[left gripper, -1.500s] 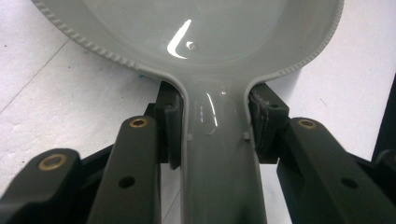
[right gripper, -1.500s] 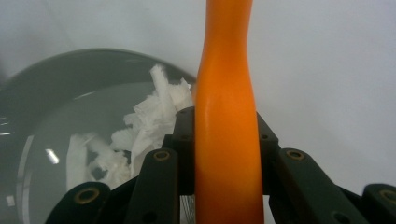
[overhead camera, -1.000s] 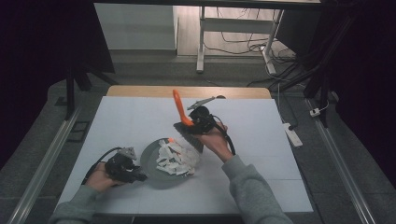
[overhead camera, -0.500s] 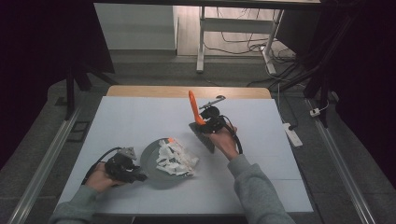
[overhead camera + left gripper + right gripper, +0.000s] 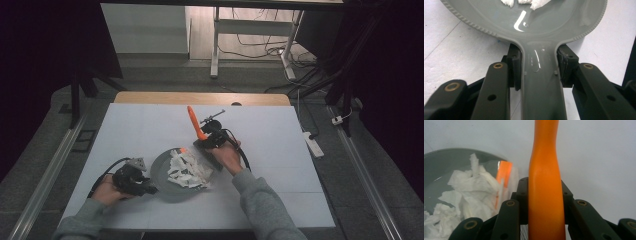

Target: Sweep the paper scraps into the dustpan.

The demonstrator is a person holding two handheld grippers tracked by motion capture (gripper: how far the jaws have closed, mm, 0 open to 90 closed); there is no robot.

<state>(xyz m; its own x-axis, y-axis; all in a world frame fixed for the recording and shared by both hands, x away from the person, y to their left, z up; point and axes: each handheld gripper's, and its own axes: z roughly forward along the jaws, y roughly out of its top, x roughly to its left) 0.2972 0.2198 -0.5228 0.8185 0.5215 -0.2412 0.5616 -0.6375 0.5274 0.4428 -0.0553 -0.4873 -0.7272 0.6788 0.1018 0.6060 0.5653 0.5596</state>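
A: What is the left hand-held gripper (image 5: 145, 187) doing?

B: Its jaws are clamped on the handle of a grey dustpan (image 5: 167, 187). In the left gripper view the pads (image 5: 514, 71) press on both sides of the dustpan's (image 5: 544, 82) narrow neck. The pan lies flat on the white bench (image 5: 140, 132), near the person's side and left of the middle.

A: And inside the pan?

B: Crumpled white paper scraps (image 5: 187, 169), heaped toward its right half. In the right gripper view the scraps (image 5: 471, 195) sit against the pan's grey wall (image 5: 446, 157).

A: The right hand-held gripper (image 5: 207, 137)?

B: Closed on the orange handle of a brush (image 5: 194, 122), just beyond the pan's far right edge. The handle stands up, tilted slightly left. In the right gripper view the brush handle (image 5: 545, 187) runs straight up between the jaws, gripped on both sides.

A: Any brand, label or lettering?

B: None that I can read on the pan, the brush or either gripper. Beyond the bench, a white power strip (image 5: 312, 144) lies on the floor at the right, its markings too small to make out.
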